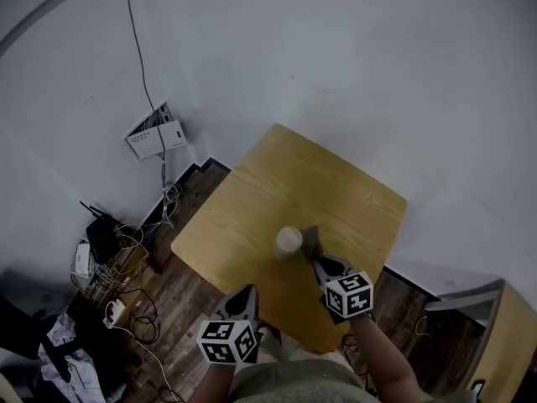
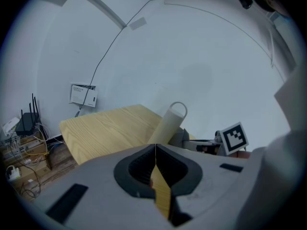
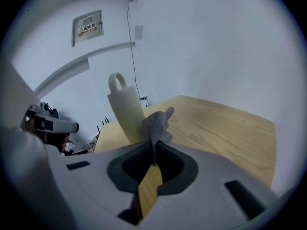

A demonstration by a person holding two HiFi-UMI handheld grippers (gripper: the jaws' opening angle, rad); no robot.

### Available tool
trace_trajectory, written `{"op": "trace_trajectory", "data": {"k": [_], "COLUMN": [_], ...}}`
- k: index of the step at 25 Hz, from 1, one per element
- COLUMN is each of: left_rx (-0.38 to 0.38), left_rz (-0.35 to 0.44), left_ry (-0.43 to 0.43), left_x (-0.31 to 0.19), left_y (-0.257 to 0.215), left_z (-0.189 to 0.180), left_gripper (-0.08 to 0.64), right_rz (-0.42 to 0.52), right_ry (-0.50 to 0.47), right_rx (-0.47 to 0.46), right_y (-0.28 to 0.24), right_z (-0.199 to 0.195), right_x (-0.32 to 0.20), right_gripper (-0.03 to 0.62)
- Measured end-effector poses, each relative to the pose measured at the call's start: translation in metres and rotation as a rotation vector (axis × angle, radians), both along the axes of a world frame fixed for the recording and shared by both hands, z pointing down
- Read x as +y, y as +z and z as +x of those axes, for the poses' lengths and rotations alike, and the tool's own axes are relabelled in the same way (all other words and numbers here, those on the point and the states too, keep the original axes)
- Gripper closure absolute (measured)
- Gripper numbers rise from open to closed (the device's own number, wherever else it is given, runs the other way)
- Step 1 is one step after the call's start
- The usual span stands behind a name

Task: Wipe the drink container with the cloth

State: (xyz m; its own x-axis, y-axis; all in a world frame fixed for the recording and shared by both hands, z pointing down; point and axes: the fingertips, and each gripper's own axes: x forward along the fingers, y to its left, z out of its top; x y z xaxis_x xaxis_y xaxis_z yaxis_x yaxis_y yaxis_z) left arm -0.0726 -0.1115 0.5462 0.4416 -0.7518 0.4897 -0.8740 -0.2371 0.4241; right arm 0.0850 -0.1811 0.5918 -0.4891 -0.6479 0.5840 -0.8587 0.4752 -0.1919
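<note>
A cream drink container (image 1: 289, 241) with a loop handle on its lid stands upright near the front of the wooden table (image 1: 252, 208). In the right gripper view the container (image 3: 125, 110) rises just left of a grey mesh cloth (image 3: 156, 124). My right gripper (image 3: 154, 150) is shut on that cloth, which touches the container's side; in the head view the cloth (image 1: 311, 242) shows beside the container. My left gripper (image 1: 243, 302) hangs at the table's front edge, shut with nothing in it. From the left gripper view the container (image 2: 168, 123) stands ahead of the closed jaws.
White walls enclose the table on the far sides. A wall box (image 1: 155, 133) with a hanging cable, a router (image 1: 102, 235) and tangled wires (image 1: 126, 296) sit on the dark wood floor at left. A wooden cabinet (image 1: 512, 342) is at lower right.
</note>
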Motion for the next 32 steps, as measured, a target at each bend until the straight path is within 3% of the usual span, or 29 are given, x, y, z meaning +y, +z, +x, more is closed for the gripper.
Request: {"op": "trace_trajectory", "data": {"k": [7,15,32], "left_rx": [0.002,0.000,-0.005], "left_rz": [0.013,0.021,0.025], "left_ry": [0.005,-0.003,-0.007], "left_x": [0.004,0.011,0.019], "left_y": [-0.006,-0.008,-0.011], "left_z": [-0.001,-0.006,-0.010], "left_gripper": [0.558,0.557,0.557], "right_rz": [0.083,0.160,0.154], "right_ry": [0.048,0.035,-0.100], "right_rx": [-0.043,-0.078,-0.086], "right_y": [-0.041,-0.079,-0.081], "right_z": [0.001,-0.011,-0.056], "right_x": [0.008,0.020,0.024], "right_gripper": [0.578,0.578,0.578]}}
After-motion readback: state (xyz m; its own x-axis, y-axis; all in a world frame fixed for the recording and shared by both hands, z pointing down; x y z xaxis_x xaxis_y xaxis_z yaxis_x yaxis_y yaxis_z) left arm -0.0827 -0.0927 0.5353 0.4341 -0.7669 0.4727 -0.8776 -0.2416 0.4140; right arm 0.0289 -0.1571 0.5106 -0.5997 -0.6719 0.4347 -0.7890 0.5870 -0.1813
